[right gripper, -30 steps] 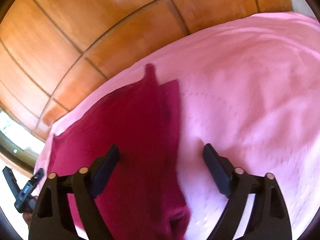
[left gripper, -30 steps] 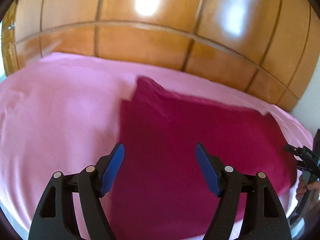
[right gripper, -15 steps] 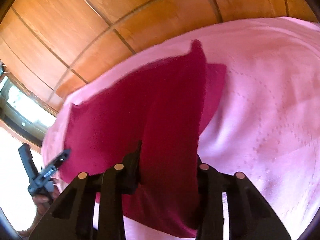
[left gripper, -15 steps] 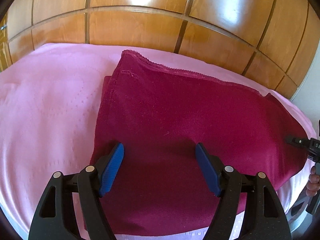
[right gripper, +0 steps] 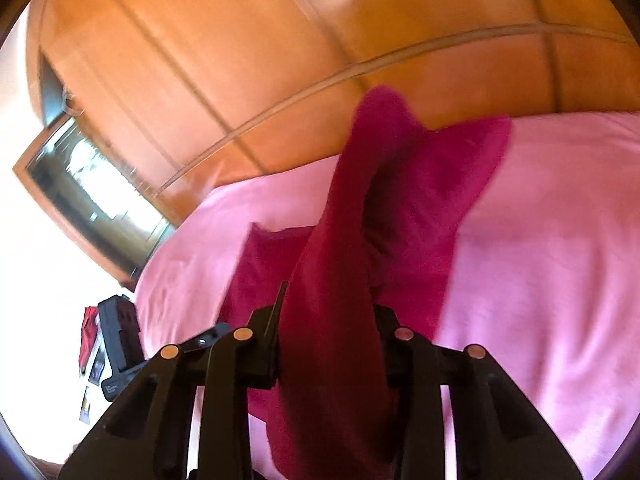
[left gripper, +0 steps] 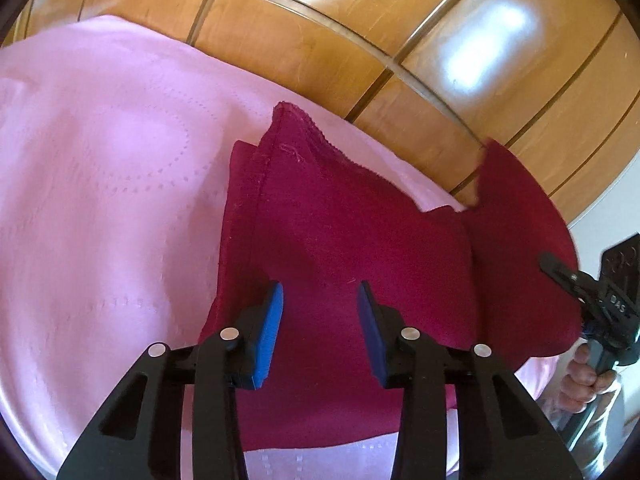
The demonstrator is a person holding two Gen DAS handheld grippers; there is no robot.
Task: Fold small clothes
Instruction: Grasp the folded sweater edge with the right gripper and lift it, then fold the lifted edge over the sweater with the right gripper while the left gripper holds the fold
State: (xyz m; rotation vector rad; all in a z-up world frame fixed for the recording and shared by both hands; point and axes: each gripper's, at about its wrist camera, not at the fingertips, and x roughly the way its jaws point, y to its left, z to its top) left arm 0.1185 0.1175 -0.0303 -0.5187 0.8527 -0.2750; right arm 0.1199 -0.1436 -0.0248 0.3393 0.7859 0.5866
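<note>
A dark red cloth (left gripper: pixel 344 236) lies on the pink bedsheet (left gripper: pixel 100 208). My left gripper (left gripper: pixel 320 320) has blue pads and has closed in on the cloth's near edge, with red fabric between the pads. My right gripper (right gripper: pixel 326 344) is shut on the cloth's right side (right gripper: pixel 332 320) and lifts it off the bed. That raised flap (left gripper: pixel 516 240) stands up at the right of the left wrist view, with the right gripper (left gripper: pixel 560 276) on it. The far corner of the cloth (left gripper: pixel 288 120) is bunched up.
A wooden panelled wardrobe (left gripper: pixel 360 40) stands right behind the bed. A window (right gripper: pixel 88 184) shows at the left of the right wrist view. The person's hand (left gripper: pixel 584 372) holds the right gripper at the bed's right edge.
My right gripper closed on the cloth's right edge and lifted it up and inward. My left gripper's jaws narrowed onto the near edge. The cloth went from flat to bunched with a raised flap.
</note>
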